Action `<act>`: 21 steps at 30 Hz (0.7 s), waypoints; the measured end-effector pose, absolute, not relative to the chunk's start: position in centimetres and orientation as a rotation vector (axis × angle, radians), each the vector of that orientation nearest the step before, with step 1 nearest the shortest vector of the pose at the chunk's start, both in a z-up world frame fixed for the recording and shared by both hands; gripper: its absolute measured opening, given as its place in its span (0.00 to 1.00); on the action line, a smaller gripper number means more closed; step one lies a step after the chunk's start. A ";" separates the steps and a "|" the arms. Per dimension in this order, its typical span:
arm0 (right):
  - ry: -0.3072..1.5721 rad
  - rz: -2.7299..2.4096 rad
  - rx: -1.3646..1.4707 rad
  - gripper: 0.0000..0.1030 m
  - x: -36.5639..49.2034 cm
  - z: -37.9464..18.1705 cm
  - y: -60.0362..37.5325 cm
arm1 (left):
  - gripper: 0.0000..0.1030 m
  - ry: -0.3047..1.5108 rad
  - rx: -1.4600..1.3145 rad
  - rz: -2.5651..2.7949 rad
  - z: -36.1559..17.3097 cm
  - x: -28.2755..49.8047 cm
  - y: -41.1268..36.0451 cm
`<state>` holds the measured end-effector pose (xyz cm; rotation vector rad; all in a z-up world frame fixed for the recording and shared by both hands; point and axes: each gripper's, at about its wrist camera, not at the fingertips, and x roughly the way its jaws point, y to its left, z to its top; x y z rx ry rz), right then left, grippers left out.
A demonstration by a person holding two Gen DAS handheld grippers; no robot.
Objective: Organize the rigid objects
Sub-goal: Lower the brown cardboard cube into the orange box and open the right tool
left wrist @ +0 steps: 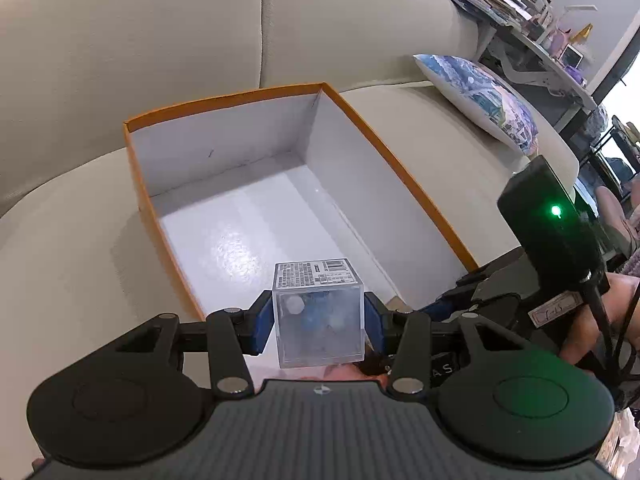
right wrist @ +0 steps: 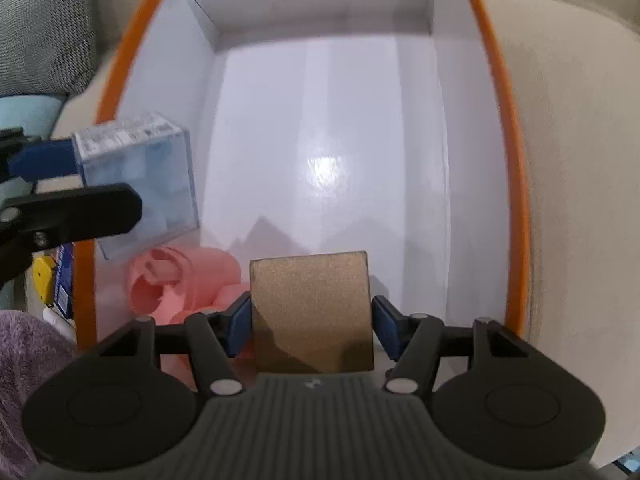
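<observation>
An open orange box [left wrist: 400,168] with a white inside stands on a beige sofa; it also shows in the right wrist view [right wrist: 516,160]. My left gripper [left wrist: 319,322] is shut on a clear plastic cube [left wrist: 320,320] with a printed label, held above the box's near edge. The cube also shows in the right wrist view [right wrist: 140,184]. My right gripper [right wrist: 311,326] is shut on a gold-brown box [right wrist: 312,312], held over the orange box's floor. A pink plastic object [right wrist: 180,284] lies inside the orange box at the near left.
A patterned cushion [left wrist: 480,96] lies on the sofa right of the box. A cluttered shelf [left wrist: 540,20] stands at the far right. A grey cushion [right wrist: 44,28], a yellow item [right wrist: 42,276] and purple cloth [right wrist: 20,360] are left of the box.
</observation>
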<state>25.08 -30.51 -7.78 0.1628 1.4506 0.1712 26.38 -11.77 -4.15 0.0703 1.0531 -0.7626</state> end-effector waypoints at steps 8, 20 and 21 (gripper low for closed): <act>1.542 0.163 0.190 0.62 27.2 -8.4 -30.4 | 0.51 1.069 0.079 -0.782 -4.9 26.9 -12.2; 1.462 0.219 0.124 0.52 28.0 -7.2 -28.9 | 0.51 1.044 0.058 -0.744 -4.4 27.3 -11.6; 1.431 0.243 0.117 0.50 28.1 -6.9 -28.6 | 0.51 1.036 0.053 -0.736 -4.3 27.4 -11.4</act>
